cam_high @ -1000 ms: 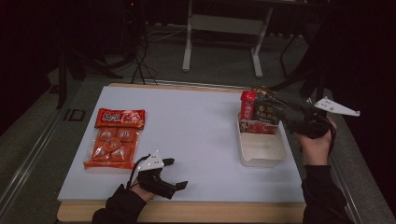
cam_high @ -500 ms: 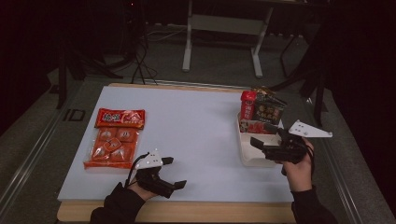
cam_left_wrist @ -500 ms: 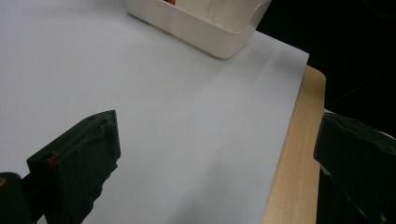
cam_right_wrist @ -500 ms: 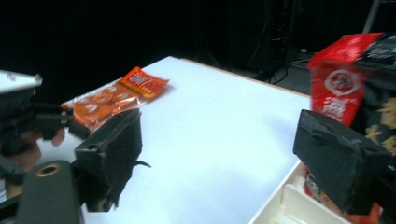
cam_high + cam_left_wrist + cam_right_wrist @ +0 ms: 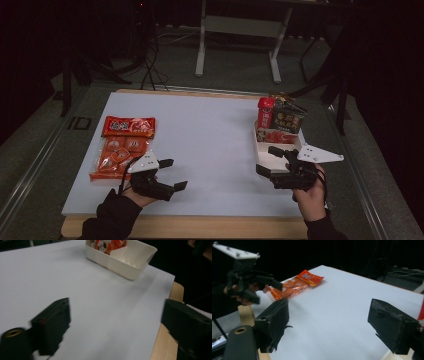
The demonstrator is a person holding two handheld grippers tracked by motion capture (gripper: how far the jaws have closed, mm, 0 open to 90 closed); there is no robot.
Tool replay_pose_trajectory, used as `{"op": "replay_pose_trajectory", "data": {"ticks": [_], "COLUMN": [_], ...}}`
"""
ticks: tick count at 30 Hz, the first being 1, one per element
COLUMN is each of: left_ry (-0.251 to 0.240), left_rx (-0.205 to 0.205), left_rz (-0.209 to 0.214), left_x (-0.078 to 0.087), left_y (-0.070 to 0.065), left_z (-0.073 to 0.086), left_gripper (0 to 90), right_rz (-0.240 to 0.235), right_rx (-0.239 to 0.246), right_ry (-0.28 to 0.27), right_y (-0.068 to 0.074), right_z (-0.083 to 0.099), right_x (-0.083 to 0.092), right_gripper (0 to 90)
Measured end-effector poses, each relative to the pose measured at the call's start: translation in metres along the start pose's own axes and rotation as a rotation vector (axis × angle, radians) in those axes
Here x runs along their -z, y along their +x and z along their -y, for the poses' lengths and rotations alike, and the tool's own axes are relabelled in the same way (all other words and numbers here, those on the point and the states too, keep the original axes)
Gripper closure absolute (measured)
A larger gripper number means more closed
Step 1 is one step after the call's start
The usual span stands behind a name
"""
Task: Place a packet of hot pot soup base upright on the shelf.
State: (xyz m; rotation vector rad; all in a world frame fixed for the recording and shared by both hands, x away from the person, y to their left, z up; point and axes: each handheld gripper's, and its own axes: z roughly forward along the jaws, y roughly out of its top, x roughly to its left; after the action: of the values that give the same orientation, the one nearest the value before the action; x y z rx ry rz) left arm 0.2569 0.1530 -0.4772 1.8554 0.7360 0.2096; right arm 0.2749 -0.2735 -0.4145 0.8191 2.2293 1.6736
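Cream bin (image 5: 280,150), rectangular, divided into compartments, standing at the right side of the tabletop (image 5: 210,130), near the front; in the left gripper view its near compartment (image 5: 130,258) shows bare.

Right gripper (image 5: 267,160): jaws spread wide with nothing between them, one jaw tip over the bin's near end, the other just in front of the bin's near wall. Held in the person's right hand (image 5: 307,192) at the front right of the tabletop, grey three-cornered plate on top. In the right gripper view the two black jaws stand well apart over bare white surface.

Left gripper (image 5: 172,175): jaws also wide apart and empty, low over the front left of the tabletop, held in the left hand (image 5: 137,195), dark sleeve behind. It also appears in the right gripper view (image 5: 265,291), above the table's corner.

Bin contents, far end: red canister (image 5: 265,112) upright, dark snack box (image 5: 287,117) beside it, red-and-white packet (image 5: 275,135) in front of both.

Left side of tabletop: red wrapper (image 5: 128,127) lying flat; orange bag of round snacks (image 5: 117,155) touching its near edge, just beside the left gripper.

Tabletop: white sheet over a wooden edge. Floor beyond, dark, with a white frame stand (image 5: 240,30).
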Motion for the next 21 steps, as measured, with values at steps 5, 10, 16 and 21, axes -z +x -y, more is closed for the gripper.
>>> {"op": "replay_pose_trajectory", "data": {"ticks": [5, 10, 16, 21], "left_ry": [-0.021, -0.025, -0.017, -0.011], "left_rx": [0.025, 0.034, 0.041, 0.066], "left_rz": [-0.054, -0.140, -0.227, -0.302], "left_x": [0.018, 0.036, 0.053, 0.066], "left_y": [0.015, 0.030, 0.046, 0.061], "left_z": [-0.003, -0.006, -0.005, -0.001], "left_gripper": [22.8, 38.8, 53.5, 67.5], "right_rz": [0.006, -0.009, -0.026, -0.026], "right_rx": [0.007, 0.047, 0.050, 0.044], "right_ry": [-0.010, -0.029, -0.030, -0.020], "right_y": [0.003, 0.007, 0.012, 0.016], "right_z": [0.000, 0.000, 0.003, 0.007], "right_x": [0.003, 0.006, 0.007, 0.008], "right_gripper": [16.7, 17.3, 17.1, 16.4]}}
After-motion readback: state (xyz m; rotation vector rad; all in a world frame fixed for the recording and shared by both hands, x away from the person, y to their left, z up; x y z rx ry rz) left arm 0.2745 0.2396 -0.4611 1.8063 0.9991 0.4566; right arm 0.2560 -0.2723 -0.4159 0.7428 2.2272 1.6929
